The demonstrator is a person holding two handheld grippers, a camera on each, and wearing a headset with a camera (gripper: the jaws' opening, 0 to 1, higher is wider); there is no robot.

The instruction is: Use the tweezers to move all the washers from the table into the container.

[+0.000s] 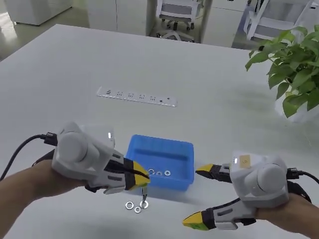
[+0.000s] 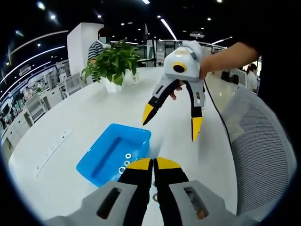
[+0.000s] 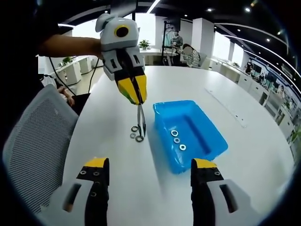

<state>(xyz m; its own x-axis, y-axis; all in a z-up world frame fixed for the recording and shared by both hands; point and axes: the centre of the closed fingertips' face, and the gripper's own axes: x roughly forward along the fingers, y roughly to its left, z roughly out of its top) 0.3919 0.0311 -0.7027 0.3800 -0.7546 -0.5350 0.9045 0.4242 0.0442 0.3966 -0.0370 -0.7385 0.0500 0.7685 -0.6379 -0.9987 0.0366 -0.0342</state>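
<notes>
Washers on the table: three small flat silver metal washers (image 1: 135, 206) lay close together on the white table (image 1: 60, 64), just in front of the container, so the way to carry them was short.
Tweezers: the thin steel tweezers (image 1: 144, 196) pointed nearly straight down, and their tips reached into this group of washers. I could not tell if one washer was already pinched, because it was too small.
Left gripper: the white left gripper with yellow-tipped black jaws (image 1: 143, 179) had its jaws pressed together on the top of the tweezers. I judged it was held above the washers so that the tips came down from over them.
Right gripper: the right gripper of the same kind (image 1: 193, 197) had its jaws spread wide with nothing between them. It waited apart on the other side of the container, probably so as not to disturb the picking.
Container: the shallow blue plastic rectangular container (image 1: 160, 145) stood between the two grippers, its front wall next to the loose washers.
Washers already inside: three similar washers lay in a row on its floor near the front wall, so about half of the task looked done.
Further away: a white power strip (image 1: 136, 97) lay beyond the container, and a green potted plant (image 1: 291, 69) stood at the far right.
</notes>
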